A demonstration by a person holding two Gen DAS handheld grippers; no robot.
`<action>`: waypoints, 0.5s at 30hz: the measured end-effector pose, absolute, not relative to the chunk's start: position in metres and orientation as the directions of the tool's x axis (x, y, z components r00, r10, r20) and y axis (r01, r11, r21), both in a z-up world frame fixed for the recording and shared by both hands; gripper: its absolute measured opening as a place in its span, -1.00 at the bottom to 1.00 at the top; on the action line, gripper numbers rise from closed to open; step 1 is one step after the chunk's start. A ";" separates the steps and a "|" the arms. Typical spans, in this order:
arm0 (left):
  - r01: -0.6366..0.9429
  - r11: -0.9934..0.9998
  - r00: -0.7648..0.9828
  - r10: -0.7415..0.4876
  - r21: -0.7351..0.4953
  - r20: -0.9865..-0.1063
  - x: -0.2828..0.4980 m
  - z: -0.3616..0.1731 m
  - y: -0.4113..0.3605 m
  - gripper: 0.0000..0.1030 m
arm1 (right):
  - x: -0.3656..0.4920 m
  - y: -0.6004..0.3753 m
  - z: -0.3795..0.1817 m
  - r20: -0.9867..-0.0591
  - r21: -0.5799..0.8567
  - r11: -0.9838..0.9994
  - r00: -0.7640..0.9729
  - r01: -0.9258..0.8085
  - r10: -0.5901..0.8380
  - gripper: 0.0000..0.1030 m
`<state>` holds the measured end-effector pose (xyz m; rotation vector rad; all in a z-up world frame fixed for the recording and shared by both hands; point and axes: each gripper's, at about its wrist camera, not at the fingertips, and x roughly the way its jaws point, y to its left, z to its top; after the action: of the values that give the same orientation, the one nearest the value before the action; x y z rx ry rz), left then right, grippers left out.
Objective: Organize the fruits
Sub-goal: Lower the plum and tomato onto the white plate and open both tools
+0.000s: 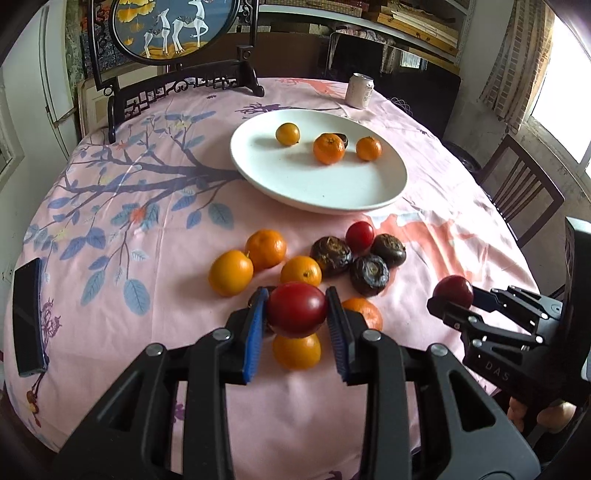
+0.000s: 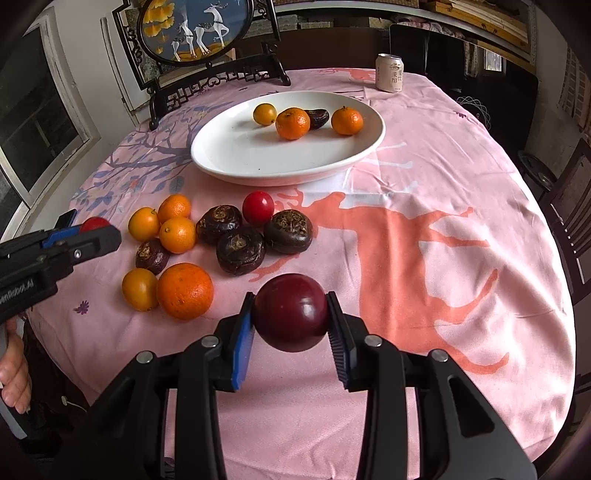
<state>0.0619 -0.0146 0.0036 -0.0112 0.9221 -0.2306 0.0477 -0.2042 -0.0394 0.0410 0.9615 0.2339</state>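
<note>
While both grippers hung over the near edge of the pink tablecloth (image 2: 443,177), each was clamped on a fruit: the left gripper (image 1: 296,325) pinched a red tomato (image 1: 296,309) between its blue pads, clear of the cloth, and the right gripper (image 2: 290,325) squeezed a darker red plum (image 2: 290,312) the same way. Just beneath the left gripper lay a small yellow-orange fruit (image 1: 296,350), with a large orange (image 2: 184,290) beside it. A little farther out, the loose pile sat on the cloth: three more small orange fruits (image 2: 177,234) huddled close together on the left, four dark brown water chestnuts (image 2: 240,250) next to them, and a second red tomato (image 2: 258,208) touching the chestnuts at the far side of the cluster. Beyond the pile stood a white plate (image 2: 236,155), holding three small orange fruits (image 2: 292,123) and one dark chestnut (image 2: 318,117) tucked behind the middle one. A black phone (image 1: 27,317) lay near the table's left edge. At the far side stood a drink can (image 2: 389,72) and a round deer picture (image 2: 192,31) in a dark carved stand. A wooden chair (image 1: 524,190) stood off to the right.
</note>
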 end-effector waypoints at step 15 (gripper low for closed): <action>0.132 0.990 0.559 -0.111 -0.043 -0.822 0.274 0.019 -0.027 -0.37 | 0.227 -0.181 0.005 -0.774 0.046 0.974 0.609 -0.221 0.174 -0.27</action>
<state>0.2744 -0.0271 0.0195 0.0241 0.9669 -0.1433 0.2275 -0.1807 0.0046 -0.0561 0.8869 0.2283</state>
